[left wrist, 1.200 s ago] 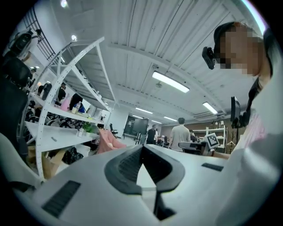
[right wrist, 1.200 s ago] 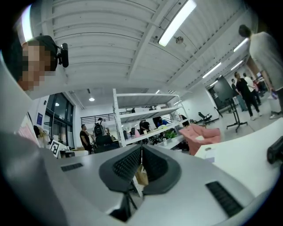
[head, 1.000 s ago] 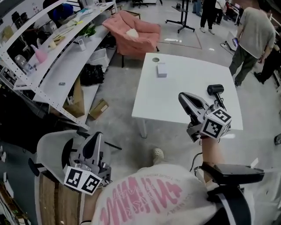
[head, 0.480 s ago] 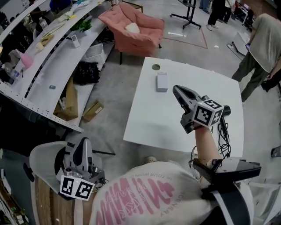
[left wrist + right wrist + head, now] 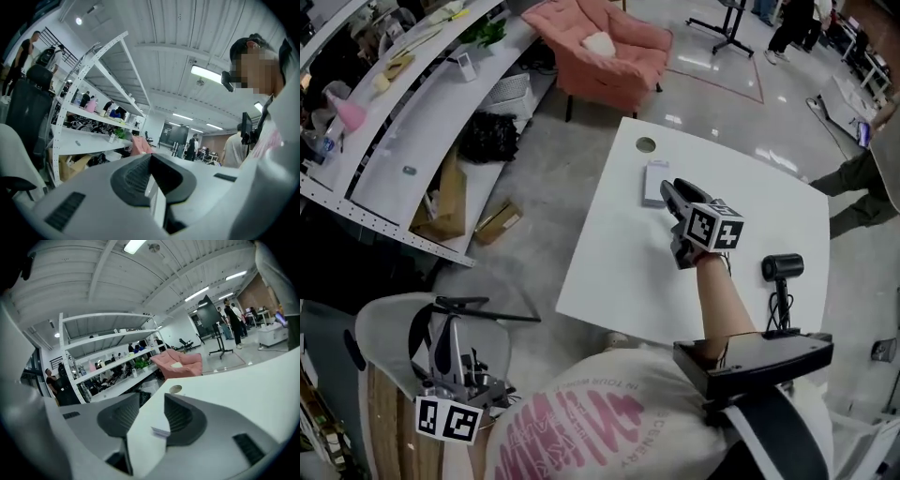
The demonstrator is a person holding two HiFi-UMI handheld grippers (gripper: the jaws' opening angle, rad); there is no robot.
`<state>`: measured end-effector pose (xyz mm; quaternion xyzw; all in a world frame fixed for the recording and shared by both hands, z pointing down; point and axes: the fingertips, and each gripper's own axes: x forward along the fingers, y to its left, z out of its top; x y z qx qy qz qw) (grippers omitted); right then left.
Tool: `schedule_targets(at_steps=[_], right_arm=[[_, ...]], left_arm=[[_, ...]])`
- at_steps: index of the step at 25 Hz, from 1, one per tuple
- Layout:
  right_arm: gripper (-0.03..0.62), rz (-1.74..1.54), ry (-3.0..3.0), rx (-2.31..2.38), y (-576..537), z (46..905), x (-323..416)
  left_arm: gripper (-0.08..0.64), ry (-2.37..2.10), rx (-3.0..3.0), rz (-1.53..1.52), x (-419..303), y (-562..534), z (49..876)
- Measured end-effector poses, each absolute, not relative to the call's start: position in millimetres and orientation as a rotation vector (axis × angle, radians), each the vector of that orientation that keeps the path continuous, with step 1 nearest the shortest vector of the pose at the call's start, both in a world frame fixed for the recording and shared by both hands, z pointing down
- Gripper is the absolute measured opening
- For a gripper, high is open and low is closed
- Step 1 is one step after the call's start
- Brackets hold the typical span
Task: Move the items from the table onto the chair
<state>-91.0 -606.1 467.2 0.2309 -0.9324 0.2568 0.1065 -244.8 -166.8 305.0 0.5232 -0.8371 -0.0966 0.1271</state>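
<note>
White box [image 5: 652, 178] lies on the surface [image 5: 609, 253] just ahead of your right gripper [image 5: 668, 190], in line with its parted jaws, which have just been opening and do not press it. Your left gripper [image 5: 151, 171] is closed on nothing.

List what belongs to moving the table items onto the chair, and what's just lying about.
Job:
small flat white box
black hair dryer
white table
pale grey shell chair, probably the target

Lying about:
pink armchair
brown cardboard box on the floor
black bag by the shelving
pink bottle
</note>
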Motion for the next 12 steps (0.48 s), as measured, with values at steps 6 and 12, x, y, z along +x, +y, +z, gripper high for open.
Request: schedule_targets(at_steps=[6,12], right_arm=[[0.349,0.772,-2.570,0.832,-625.4,536.9,-104.5],[0.400,0.565,-2.454,0.820,-618.9,570.4,-121.3]], left_arm=[[0.008,-2.495,1.409,-0.262,-245.4,-147.2,308.4],[0.008,-2.527,1.358,-0.242,-247.8,-135.4,309.2]])
